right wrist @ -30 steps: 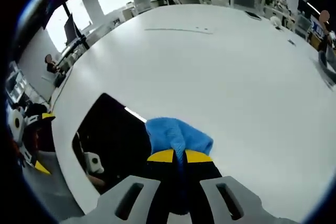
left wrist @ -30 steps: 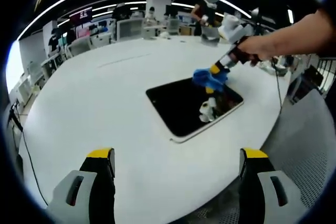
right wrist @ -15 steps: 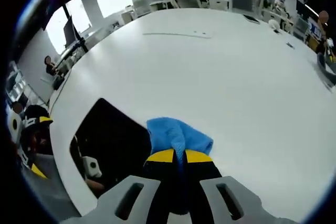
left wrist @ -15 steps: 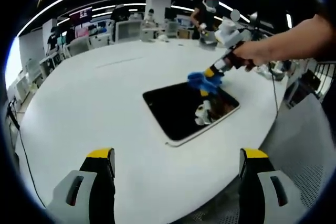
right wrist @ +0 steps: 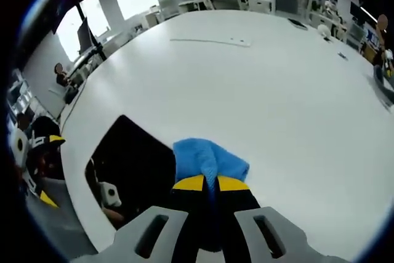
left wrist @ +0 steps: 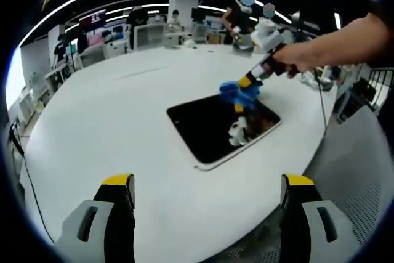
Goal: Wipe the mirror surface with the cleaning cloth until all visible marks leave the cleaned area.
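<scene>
A dark rectangular mirror (left wrist: 215,126) lies flat on the round white table (left wrist: 123,127). In the left gripper view, my right gripper (left wrist: 246,83) is shut on a blue cleaning cloth (left wrist: 239,93) and presses it on the mirror's far corner; a hand holds it from the right. My left gripper (left wrist: 206,186) stands open above the table's near edge, well short of the mirror. In the right gripper view the blue cleaning cloth (right wrist: 206,160) bulges from the shut jaws of the right gripper (right wrist: 210,183), at the edge of the mirror (right wrist: 132,164).
The table's rim (left wrist: 271,214) curves close on the near right, with grey floor beyond it. Desks, monitors and people fill the room behind the table (left wrist: 154,32). A thin cable (right wrist: 209,40) lies on the far tabletop.
The right gripper with the cloth has shifted slightly along the mirror's far corner. The left gripper has stayed open; its view has barely drifted.
</scene>
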{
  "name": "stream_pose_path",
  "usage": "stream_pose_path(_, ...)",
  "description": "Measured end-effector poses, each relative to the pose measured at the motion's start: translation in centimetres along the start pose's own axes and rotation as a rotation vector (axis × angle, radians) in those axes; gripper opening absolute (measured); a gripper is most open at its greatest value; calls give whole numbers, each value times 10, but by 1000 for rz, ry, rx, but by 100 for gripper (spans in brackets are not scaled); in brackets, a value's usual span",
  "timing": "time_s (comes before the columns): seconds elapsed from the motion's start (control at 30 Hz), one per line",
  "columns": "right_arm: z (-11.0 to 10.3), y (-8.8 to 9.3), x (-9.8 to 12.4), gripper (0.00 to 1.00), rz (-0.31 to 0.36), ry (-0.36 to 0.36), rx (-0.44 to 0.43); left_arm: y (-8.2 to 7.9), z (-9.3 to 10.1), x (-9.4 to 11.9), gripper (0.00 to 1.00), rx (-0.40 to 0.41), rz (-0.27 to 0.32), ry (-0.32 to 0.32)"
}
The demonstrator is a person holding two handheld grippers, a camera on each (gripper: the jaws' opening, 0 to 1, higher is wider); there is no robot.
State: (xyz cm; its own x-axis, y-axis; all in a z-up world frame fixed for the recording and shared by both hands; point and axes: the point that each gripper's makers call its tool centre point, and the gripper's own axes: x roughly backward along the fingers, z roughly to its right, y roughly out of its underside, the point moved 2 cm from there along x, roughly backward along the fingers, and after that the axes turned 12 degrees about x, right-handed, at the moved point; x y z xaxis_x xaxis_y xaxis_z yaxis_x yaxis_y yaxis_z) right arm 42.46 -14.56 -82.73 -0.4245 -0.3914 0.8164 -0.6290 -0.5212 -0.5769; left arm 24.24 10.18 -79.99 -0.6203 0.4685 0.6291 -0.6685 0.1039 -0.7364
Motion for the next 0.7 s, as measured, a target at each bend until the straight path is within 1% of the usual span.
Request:
stream_pose_path(0.3, 6, -17, 20, 1, 46, 2, -4, 1, 0, 1, 99, -6, -6, -2)
stream_pose_path(0.4, 9, -20, 27, 1, 58, 7, -9, 1, 0, 1, 99, -11, -7, -2)
stream_pose_path(0.53, 12, -20, 33, 1, 63, 15, -8, 0, -2, 2, 99, -13, -4, -8)
stream_pose_path(0.7, 18, -18, 33, 1, 59, 21, -12, 1, -2, 2, 99, -17, -5, -13)
